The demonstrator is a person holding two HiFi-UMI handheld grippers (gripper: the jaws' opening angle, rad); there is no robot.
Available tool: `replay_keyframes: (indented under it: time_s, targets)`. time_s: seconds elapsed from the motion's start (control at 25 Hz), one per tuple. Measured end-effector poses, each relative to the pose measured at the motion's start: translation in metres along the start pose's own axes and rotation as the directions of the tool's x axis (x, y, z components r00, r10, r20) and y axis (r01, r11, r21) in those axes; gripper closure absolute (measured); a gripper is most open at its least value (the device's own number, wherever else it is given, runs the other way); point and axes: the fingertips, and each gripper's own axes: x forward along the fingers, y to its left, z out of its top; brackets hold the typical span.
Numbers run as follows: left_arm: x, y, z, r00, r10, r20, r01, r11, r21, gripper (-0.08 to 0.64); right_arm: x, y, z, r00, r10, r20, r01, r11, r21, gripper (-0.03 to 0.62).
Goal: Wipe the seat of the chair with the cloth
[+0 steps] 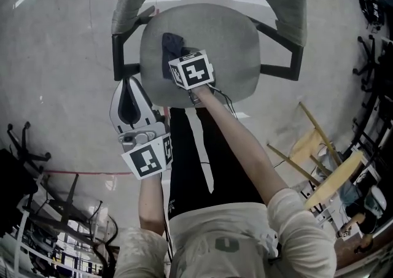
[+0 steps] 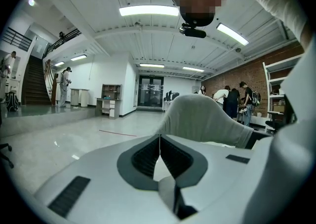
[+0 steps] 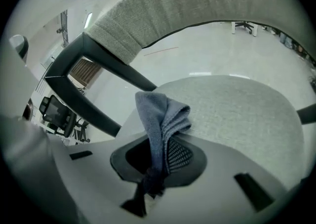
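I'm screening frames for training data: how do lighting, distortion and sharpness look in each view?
Head view: strong fisheye, dark corners, glare streaks on the floor, seat evenly lit. Left gripper view: ceiling lights blown out, far background sharp. Right gripper view: cloth crisp, armrest bowed by the lens.

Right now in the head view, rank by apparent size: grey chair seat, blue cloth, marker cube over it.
1. Grey fabric chair seat
2. Black-and-white marker cube, nearer the camera
3. Dark blue cloth, partly behind the cube

White left tongs (image 2: pixel 159 138); grey sweatshirt (image 1: pixel 227 243); white-striped black trousers (image 1: pixel 184 166).
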Motion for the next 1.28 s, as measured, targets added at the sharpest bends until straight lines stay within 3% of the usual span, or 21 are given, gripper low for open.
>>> replay_keyframes:
  time_s: [0.6,1.08,1.28]
  targets:
    - [0.014,-0.043,-0.002,0.997,-0.077,-0.006,0.077,0.997,0.013,0.540,-0.066,-0.116,-0.041,0.976,-0.214,-0.031,0.213,0.976,-0.042,0.543]
    - [0.014,-0.069,-0.004,0.989,-0.145,-0.026,0.146,0.988,0.041,0.540,-0.124,-0.205,-0.075,0.904,-0.426,-0.035,0.426,0.905,-0.009,0.543]
    - [0.018,-0.075,-0.003,0.988,-0.152,-0.024,0.153,0.987,0.047,0.540,-0.135,-0.222,-0.085,0.880,-0.472,-0.051,0.474,0.880,0.023,0.543]
